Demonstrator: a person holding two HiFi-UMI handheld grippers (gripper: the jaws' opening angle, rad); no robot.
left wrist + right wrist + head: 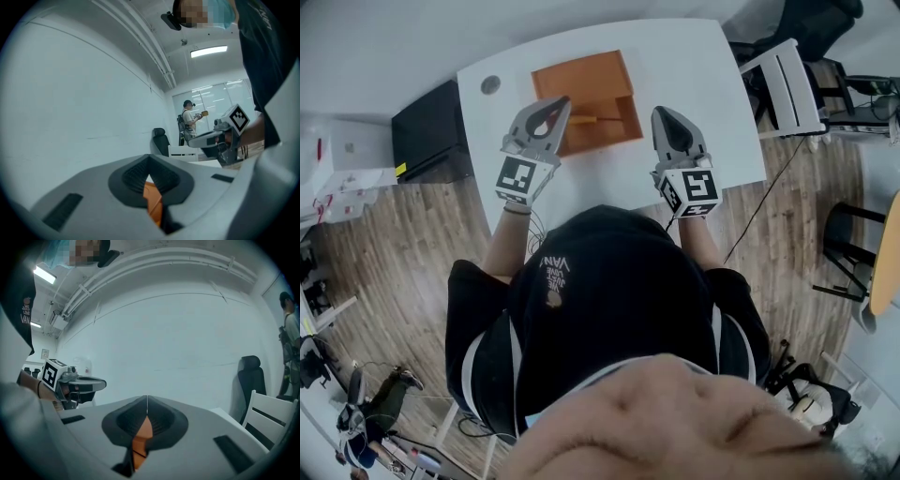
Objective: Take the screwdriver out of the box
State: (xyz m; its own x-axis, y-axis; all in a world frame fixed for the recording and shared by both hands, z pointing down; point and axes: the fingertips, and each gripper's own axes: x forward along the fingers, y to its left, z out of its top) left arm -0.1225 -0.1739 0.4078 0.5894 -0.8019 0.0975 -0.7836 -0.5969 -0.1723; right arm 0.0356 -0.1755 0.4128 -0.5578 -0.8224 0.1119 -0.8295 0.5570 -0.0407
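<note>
An orange box lies on the white table, its lid folded back on the far side. Inside it lies the small screwdriver. My left gripper is shut and empty over the box's near-left corner. My right gripper, also shut and empty, hovers just right of the box. In the left gripper view the left gripper shows the orange box through the slot under its closed pads. The right gripper view shows the right gripper likewise, with the orange box beneath.
A white chair stands at the table's right end and a black cabinet at its left. A round grey cap sits in the tabletop's far-left corner. Another person stands far off by the windows.
</note>
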